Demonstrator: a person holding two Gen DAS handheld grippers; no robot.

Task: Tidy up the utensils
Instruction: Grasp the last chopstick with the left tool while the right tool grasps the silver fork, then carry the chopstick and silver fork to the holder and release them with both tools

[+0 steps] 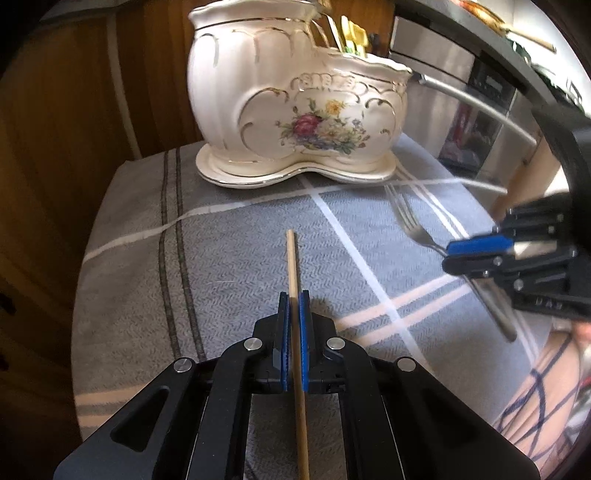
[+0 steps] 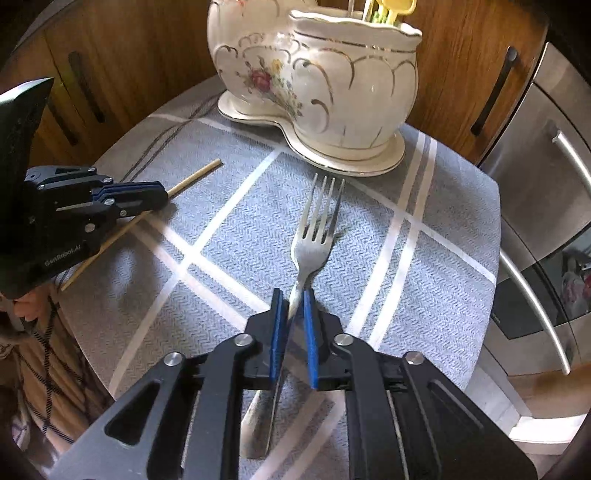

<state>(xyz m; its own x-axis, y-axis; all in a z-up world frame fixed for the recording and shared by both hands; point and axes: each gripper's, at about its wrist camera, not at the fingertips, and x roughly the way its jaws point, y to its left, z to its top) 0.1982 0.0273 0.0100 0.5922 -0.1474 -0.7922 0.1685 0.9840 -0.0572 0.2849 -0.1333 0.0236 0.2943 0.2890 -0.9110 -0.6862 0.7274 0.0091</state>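
The left gripper [image 1: 294, 301] has its blue pads closed narrowly on a thin, pale wooden chopstick [image 1: 292, 258], gripped partway along so that the tip points ahead toward the cream ceramic utensil holder with gold trim and painted flowers [image 1: 295, 107]. The right gripper [image 2: 295, 301] pinches the neck of a silver metal fork [image 2: 314, 240], tines forward, the handle trailing back beneath the jaws. Both pieces lie low over the grey-blue woven cloth with white stripes [image 1: 229, 258], and whether they rest on it or are just lifted cannot be told. The chopstick looks light and stiff, but round and smooth, so it could roll or pivot between the pads; a hold nearer its middle would probably steady it. The fork seems heavier and slick, and held at its narrow neck it may swivel under the weight of the handle. The holder is likely fragile, so tips should go in gently. The right wrist view shows the chopstick's length running back past the left gripper, and the yellow-handled utensils [image 2: 391, 9] already standing in the holder's nearer compartment; the left wrist view shows instead the raised lettering on the holder's front and the fork's handle sticking out behind the right gripper.
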